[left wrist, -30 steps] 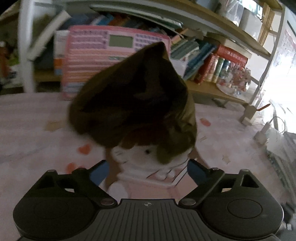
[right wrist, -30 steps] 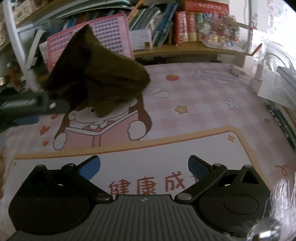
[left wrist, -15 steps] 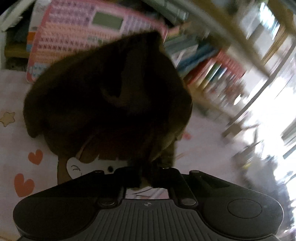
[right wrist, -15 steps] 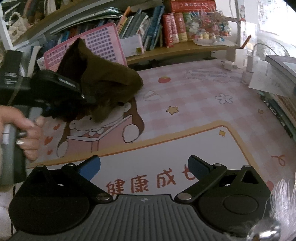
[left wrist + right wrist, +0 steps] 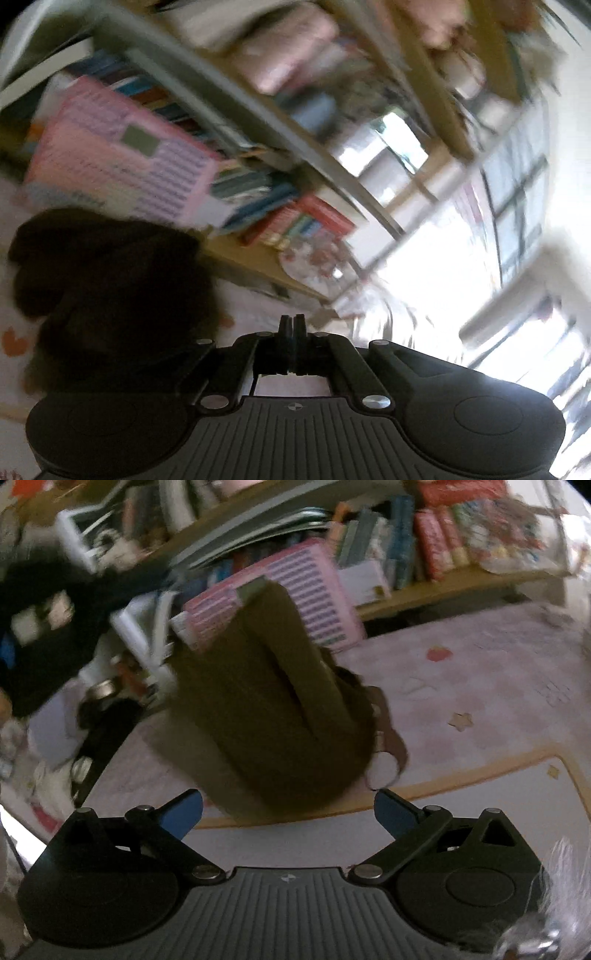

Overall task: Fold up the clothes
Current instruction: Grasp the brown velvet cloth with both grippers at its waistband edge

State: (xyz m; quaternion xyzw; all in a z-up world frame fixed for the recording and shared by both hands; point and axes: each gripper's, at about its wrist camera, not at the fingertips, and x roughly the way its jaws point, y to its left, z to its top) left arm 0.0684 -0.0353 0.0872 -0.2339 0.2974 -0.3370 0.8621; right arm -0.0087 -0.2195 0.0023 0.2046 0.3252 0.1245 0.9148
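No legible text in either view

Motion blur smears both views. The pink chart board [image 5: 314, 602] carries rows of small print that cannot be made out, the book spines [image 5: 436, 542] on the shelf show only colour, and the printed mat [image 5: 480, 686] on the surface shows a strawberry and stars but no readable characters.

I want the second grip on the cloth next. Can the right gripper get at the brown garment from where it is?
Probably yes. The right gripper is open and the brown garment lies straight ahead on the pink mat, with nothing between them.
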